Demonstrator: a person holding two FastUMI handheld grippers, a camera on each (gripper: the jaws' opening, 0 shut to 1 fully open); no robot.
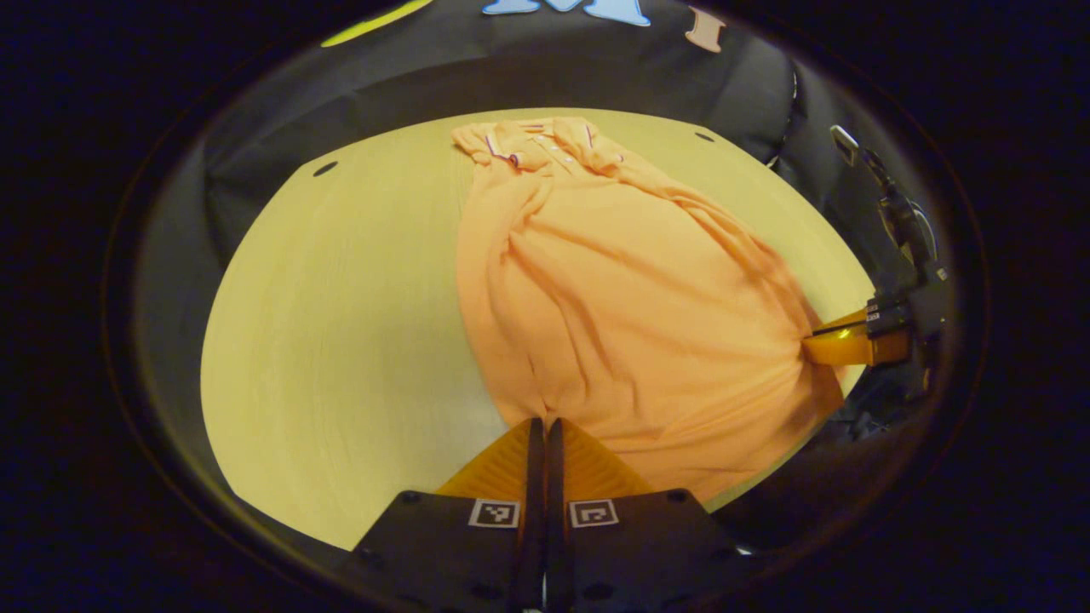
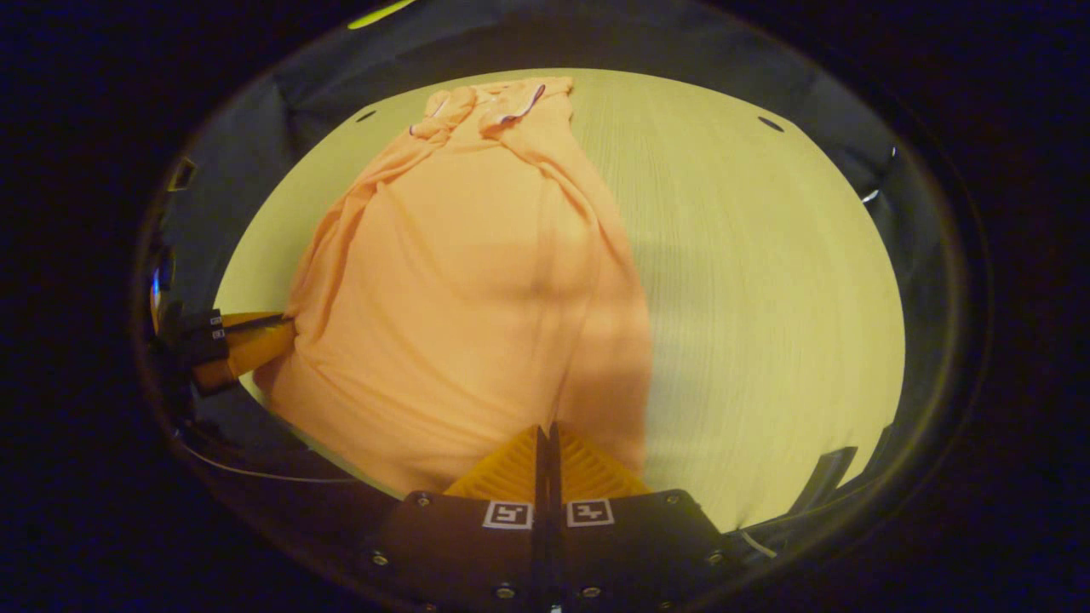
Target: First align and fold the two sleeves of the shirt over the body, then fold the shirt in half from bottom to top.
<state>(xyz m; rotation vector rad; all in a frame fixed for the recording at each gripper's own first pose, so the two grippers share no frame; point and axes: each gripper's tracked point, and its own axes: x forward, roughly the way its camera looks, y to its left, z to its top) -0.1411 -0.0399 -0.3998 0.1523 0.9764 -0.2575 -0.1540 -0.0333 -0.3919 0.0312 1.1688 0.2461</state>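
An orange shirt (image 1: pixel 613 289) lies lengthwise on the pale table (image 1: pixel 341 323), its collar (image 1: pixel 536 140) at the far end. Long folds run down both sides of the body. My left gripper (image 1: pixel 545 423) is shut on the near hem at one corner. My right gripper (image 1: pixel 809 345) pinches the other hem corner at the right edge of the left gripper view. In the right gripper view the shirt (image 2: pixel 460 281) stretches away from my right gripper (image 2: pixel 545 430), which is shut on the hem. There my left gripper (image 2: pixel 285 328) holds the cloth at the far left. The fabric is drawn taut towards both grippers.
The table (image 2: pixel 766 298) is round-looking and bare to the side of the shirt. Small dark holes (image 1: pixel 324 169) mark its far corners. Black cloth walls close in behind and beside it. A cable (image 2: pixel 255 471) hangs near the front edge.
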